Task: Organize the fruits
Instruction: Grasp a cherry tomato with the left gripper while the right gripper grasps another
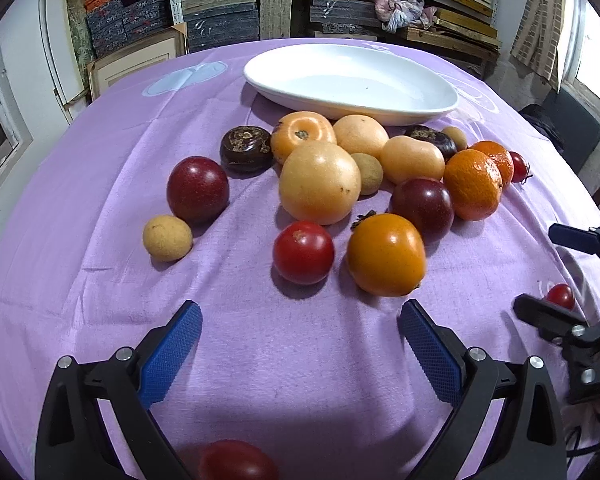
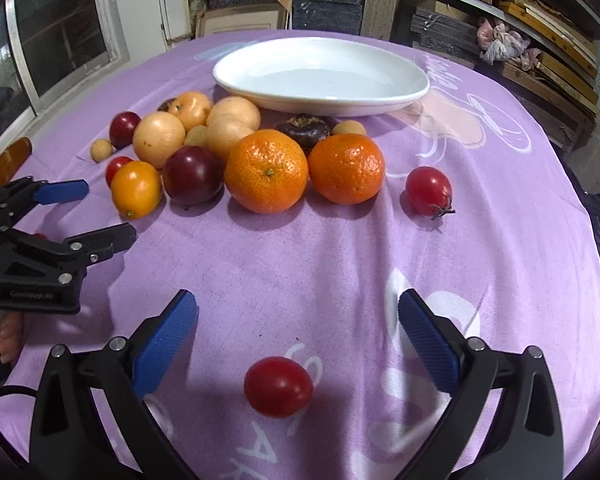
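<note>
Purple cloth over my worktop (image 2: 340,264), fruit pile (image 1: 340,184) bunched just in front of the white dish (image 1: 348,80), my left hand-held gripper (image 1: 300,328) gaping wide with nothing in it, right hand-held gripper (image 2: 298,320) same, cherry tomato (image 2: 278,386) sitting loose between its fingers

Red fruit (image 1: 238,462) cut off by bottom edge, below the white plate (image 1: 352,80), half behind a finger. Second dark mangosteen (image 1: 434,140) near plate rim, mostly hidden behind pale fruit. Orange object (image 2: 10,158) far left, partly covered.
</note>
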{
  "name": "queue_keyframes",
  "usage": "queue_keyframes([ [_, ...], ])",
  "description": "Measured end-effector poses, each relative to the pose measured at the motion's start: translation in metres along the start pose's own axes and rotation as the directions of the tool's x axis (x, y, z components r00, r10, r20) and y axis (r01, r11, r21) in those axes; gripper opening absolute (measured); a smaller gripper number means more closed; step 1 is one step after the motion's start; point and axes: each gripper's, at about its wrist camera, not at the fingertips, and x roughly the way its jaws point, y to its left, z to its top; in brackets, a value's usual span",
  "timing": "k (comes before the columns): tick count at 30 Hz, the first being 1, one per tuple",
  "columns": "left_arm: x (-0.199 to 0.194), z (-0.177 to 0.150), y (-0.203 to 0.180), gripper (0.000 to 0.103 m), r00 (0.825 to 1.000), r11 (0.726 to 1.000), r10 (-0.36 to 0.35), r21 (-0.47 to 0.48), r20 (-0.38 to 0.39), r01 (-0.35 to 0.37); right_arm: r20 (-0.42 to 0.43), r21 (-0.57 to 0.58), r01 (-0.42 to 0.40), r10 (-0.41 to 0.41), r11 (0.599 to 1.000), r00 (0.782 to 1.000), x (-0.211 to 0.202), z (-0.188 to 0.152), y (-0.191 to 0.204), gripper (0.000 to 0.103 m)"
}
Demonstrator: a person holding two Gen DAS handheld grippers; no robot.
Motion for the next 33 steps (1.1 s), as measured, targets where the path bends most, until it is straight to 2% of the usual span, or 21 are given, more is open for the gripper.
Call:
queue_keyframes([
  [3,-0.004,-0.003,0.016,0.1,0.999,0.999,-0.025,-0.024,0.02,0.025,0.119,0.016,-0.091,0.089,0.996,0.989,-0.034,-0.007,-0.012,0.099],
  [6,-0.011,-0.005,0.021,0.1,0.999,1.0,-0.001,-0.002,0.05,0.001,0.184,0.023,-0.095,0.09,0.995,0.979,-0.06,-0.017,-0.027,0.099],
  [11,-0.014,-0.003,0.016,0.1,0.998,0.999,-0.002,0.043,0.059,0.0,0.133,0.025,-0.042,0.039,0.999,0.99,-0.076,-0.04,-0.047,0.099],
  [14,-0.018,-0.012,0.018,0.1,0.998,0.999,-0.04,0.034,0.038,0.039,0.131,0.021,-0.04,0.037,0.999,0.991,-0.088,-0.061,-0.048,0.099],
  [17,-0.032,-0.029,0.023,0.1,0.997,0.998,-0.049,0.031,0.052,0.048,0.113,0.026,-0.078,0.075,0.997,0.991,-0.091,-0.075,-0.046,0.099],
  [19,-0.041,-0.041,0.025,0.1,0.996,0.997,-0.067,0.032,0.05,0.065,0.093,-0.006,-0.084,0.084,0.996,0.992,-0.086,-0.077,-0.036,0.099],
  [24,-0.049,-0.064,0.029,0.099,0.995,0.995,-0.094,0.021,0.034,0.093,0.11,-0.119,-0.024,0.037,0.993,0.993,-0.075,-0.062,-0.002,0.098],
  [26,-0.049,-0.068,0.029,0.091,0.994,0.995,-0.103,0.008,0.036,0.103,0.098,-0.135,-0.02,0.033,0.991,0.995,-0.065,-0.054,0.005,0.09],
  [28,-0.049,-0.065,0.032,0.083,0.993,0.994,-0.11,-0.009,0.042,0.111,0.069,-0.14,-0.035,0.045,0.989,0.997,-0.054,-0.046,0.005,0.058],
  [30,-0.046,-0.058,0.036,0.078,0.992,0.993,-0.117,-0.029,0.041,0.119,0.032,-0.116,-0.08,0.084,0.99,0.996,-0.043,-0.041,0.002,0.054],
  [33,-0.045,-0.053,0.036,0.075,0.991,0.99,-0.131,-0.045,0.037,0.132,0.026,-0.099,-0.079,0.082,0.992,0.996,-0.038,-0.036,0.0,0.054],
])
